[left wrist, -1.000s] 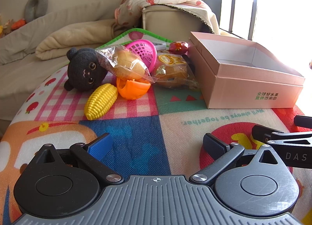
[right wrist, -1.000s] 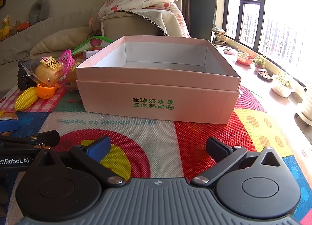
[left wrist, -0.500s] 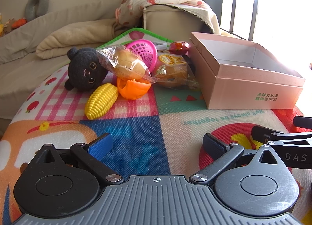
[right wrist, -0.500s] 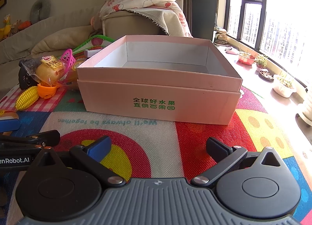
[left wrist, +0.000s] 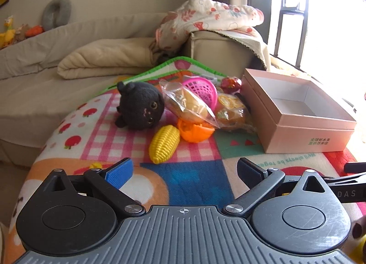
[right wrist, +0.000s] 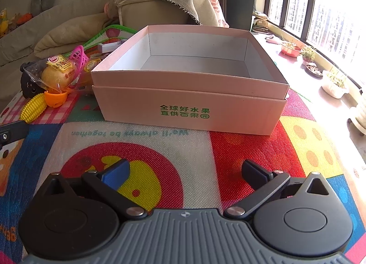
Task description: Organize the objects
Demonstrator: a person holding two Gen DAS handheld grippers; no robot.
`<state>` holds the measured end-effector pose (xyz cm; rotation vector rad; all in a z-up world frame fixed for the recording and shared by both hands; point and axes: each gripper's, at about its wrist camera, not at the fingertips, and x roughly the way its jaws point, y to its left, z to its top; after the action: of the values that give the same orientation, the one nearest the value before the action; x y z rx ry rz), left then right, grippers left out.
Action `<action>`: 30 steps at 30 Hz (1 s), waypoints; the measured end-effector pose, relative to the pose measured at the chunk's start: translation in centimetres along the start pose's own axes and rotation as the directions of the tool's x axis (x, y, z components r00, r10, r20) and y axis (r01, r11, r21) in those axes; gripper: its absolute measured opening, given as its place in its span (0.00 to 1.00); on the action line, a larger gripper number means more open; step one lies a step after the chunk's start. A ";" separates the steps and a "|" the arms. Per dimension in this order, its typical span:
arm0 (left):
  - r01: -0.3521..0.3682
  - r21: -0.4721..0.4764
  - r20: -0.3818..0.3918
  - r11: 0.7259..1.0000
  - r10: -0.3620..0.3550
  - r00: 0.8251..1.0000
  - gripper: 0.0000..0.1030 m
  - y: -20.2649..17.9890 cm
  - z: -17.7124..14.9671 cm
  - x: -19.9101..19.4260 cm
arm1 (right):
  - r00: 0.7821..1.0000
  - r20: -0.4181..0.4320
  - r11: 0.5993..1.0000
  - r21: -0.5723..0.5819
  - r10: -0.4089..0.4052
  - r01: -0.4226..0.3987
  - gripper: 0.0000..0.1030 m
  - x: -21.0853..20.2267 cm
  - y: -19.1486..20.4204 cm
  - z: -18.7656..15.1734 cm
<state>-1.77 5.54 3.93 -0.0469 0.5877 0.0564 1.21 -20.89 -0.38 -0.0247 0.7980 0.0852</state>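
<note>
An open, empty pink box (right wrist: 189,94) stands on the play mat; it also shows in the left wrist view (left wrist: 297,115). Left of it lie a yellow toy corn (left wrist: 164,144), an orange toy half (left wrist: 194,132), a black plush cat (left wrist: 140,112), bagged bread (left wrist: 189,106), a second bread bag (left wrist: 231,113), a pink basket (left wrist: 202,89) and a red fruit (left wrist: 231,83). My left gripper (left wrist: 185,169) is open and empty, short of the corn. My right gripper (right wrist: 185,170) is open and empty in front of the box.
The colourful play mat (right wrist: 228,145) covers a low surface that drops off at the left (left wrist: 45,145). A beige sofa with a folded blanket (left wrist: 103,58) is behind. Potted plants (right wrist: 334,83) line the window sill on the right.
Both grippers have risen and tilted down a little. The left view has swung left, so the toys sit more central. The right gripper has moved closer to the box. Both stay open.
</note>
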 end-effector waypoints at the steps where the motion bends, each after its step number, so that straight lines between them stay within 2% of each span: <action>1: -0.012 -0.007 0.009 1.000 0.012 1.000 0.99 0.8 0.4 0.0 | 1.000 -0.005 1.000 0.009 -0.005 0.005 1.00 0.0 0.0 0.0; 4: -0.038 -0.039 0.011 0.999 0.038 0.999 0.99 3.1 1.8 0.6 | 1.000 -0.013 1.000 0.015 -0.014 0.014 1.00 0.0 0.2 0.1; 8: -0.020 -0.130 0.003 0.991 0.021 1.000 0.99 6.0 4.6 2.0 | 1.000 -0.011 1.000 0.000 -0.010 0.010 1.00 0.0 0.3 0.0; 13: -0.020 -0.236 -0.004 0.972 0.019 1.000 0.99 8.8 8.3 5.9 | 1.000 0.002 0.998 -0.057 0.012 -0.011 1.00 -0.3 0.6 0.1; 17: -0.027 -0.227 -0.098 0.974 0.005 0.995 0.98 8.8 9.4 10.8 | 0.994 0.080 0.988 -0.142 0.071 -0.059 1.00 -2.2 2.0 0.6; 18: -0.029 -0.221 -0.112 0.975 0.004 0.994 0.98 8.7 9.5 11.6 | 0.991 0.101 0.982 -0.173 0.089 -0.070 1.00 -2.8 2.5 0.9; 20: -0.023 -0.207 -0.122 0.978 -0.002 0.992 0.88 8.7 9.2 13.0 | 0.983 0.141 0.967 -0.239 0.122 -0.086 1.00 -3.9 3.9 1.3; 22: 0.066 -0.253 -0.110 0.965 -0.096 0.989 0.66 9.2 8.9 13.1 | 0.974 0.164 0.946 -0.307 0.158 -0.101 1.00 -4.6 5.4 1.9; 24: 0.072 -0.257 -0.114 0.964 -0.104 0.988 0.64 9.3 8.9 12.3 | 0.964 0.167 0.924 -0.357 0.205 -0.135 1.00 -4.8 7.1 2.6; 26: 0.093 -0.239 -0.099 0.967 -0.119 0.988 0.63 9.6 8.5 10.9 | 0.952 0.136 0.897 -0.393 0.274 -0.202 1.00 -4.6 9.1 3.3; 30: 0.159 -0.305 -0.060 0.939 -0.186 0.981 0.62 11.7 6.9 7.3 | 0.905 0.040 0.836 -0.401 0.424 -0.374 0.99 -3.3 13.4 4.0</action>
<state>7.34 17.92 5.32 -0.3971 0.6575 -0.0284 0.59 -7.53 4.90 -0.2235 0.6368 0.6402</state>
